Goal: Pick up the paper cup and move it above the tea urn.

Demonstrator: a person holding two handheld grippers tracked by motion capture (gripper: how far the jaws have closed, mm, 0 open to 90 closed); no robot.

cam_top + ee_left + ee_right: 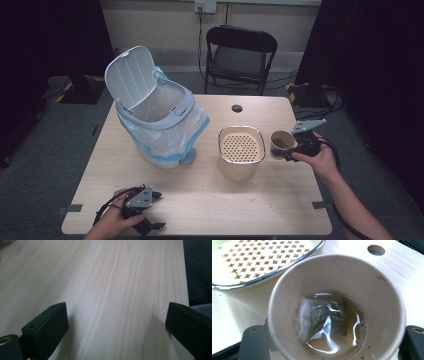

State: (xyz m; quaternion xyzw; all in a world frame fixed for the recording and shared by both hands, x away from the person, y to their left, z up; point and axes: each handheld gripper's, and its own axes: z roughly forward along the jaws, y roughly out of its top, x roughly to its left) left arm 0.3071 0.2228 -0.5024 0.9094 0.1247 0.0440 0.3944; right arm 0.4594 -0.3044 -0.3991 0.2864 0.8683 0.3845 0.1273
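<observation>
Right gripper [289, 152] clamps one paper cup [281, 143] — one teabag [324, 317] inside; left gripper [152, 210] gapes empty.

1. The high view looks forward and down from above the person's side, taking in the whole table [210, 200] and a chair [240, 52] beyond it.
2. The left gripper view sits low over the table's wood, facing along it toward an edge.
3. The right gripper view looks down, very close, into a paper cup [337, 307]; this cup [281, 143] also appears in the high view.
</observation>
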